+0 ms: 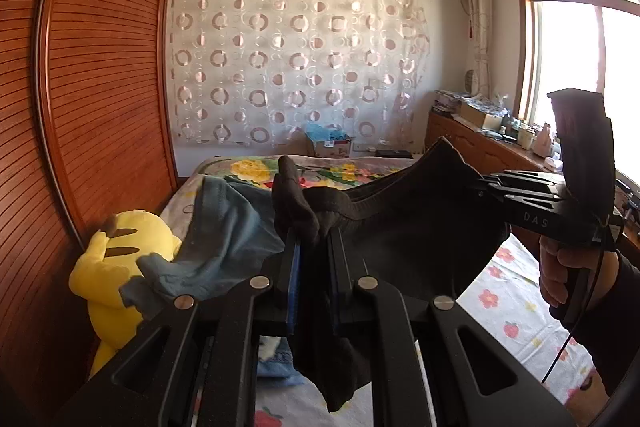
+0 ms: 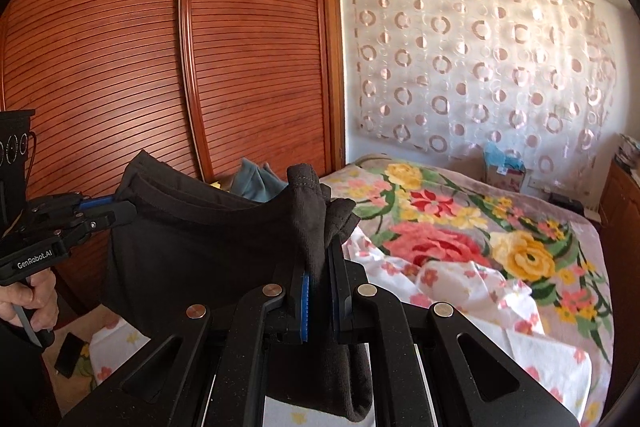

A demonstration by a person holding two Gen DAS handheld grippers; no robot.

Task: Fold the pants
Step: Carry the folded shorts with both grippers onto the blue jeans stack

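Daylight floods in from the window (image 1: 580, 67) at the right of the left wrist view, blown out to pure white glare. It lights the patterned curtain (image 1: 296, 63) and the bed (image 2: 460, 227) brightly, while the dark pants (image 1: 400, 227) read as near-black with little detail. Both views bend hard at the edges, bowing the wardrobe (image 2: 160, 67), with black corners. The lower right bedding in the right wrist view looks softly blurred.
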